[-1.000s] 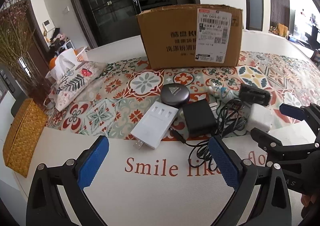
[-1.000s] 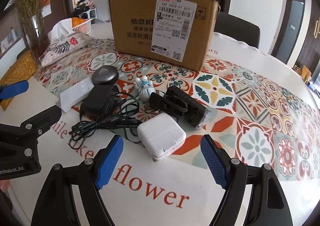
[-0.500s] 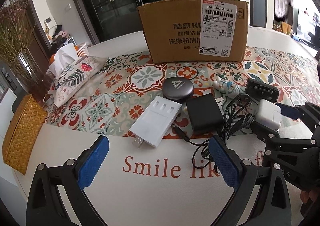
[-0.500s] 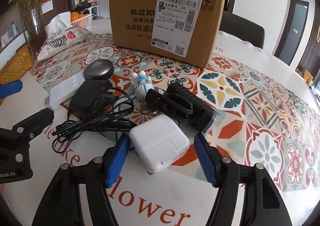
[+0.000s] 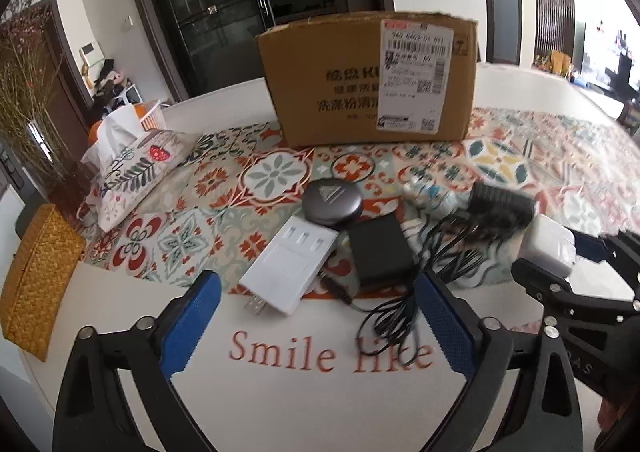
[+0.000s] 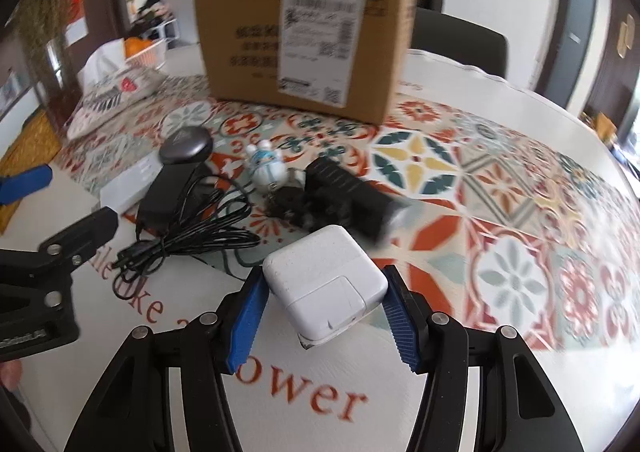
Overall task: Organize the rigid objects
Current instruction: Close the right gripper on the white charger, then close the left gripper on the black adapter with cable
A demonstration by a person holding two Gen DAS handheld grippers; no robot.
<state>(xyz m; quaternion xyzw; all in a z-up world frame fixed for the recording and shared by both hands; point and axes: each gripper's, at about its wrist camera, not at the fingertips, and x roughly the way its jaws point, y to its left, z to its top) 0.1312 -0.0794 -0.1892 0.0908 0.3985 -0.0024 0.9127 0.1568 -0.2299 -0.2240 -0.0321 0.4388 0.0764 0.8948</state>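
My right gripper (image 6: 324, 308) is shut on the white square charger (image 6: 326, 284), its blue pads against both sides; the charger looks lifted a little off the table. The same charger shows in the left wrist view (image 5: 550, 250). My left gripper (image 5: 316, 324) is open and empty, just in front of a white USB hub (image 5: 290, 268). Behind lie a black power adapter (image 5: 378, 250) with a tangled cable (image 5: 394, 316), a dark round case (image 5: 332, 200), a small white figurine (image 6: 266, 168) and a black clip-like device (image 6: 344, 200). An open cardboard box (image 5: 368, 80) stands at the back.
A patterned runner (image 6: 500, 188) covers the white table. A floral tissue pouch (image 5: 136, 168), a woven yellow box (image 5: 34, 280) and a vase of dried flowers (image 5: 36, 124) stand at the left. A dark chair (image 6: 456, 48) is behind the cardboard box.
My right gripper moved forward around the white charger and closed on it. The left gripper stayed open and shifted only slightly.
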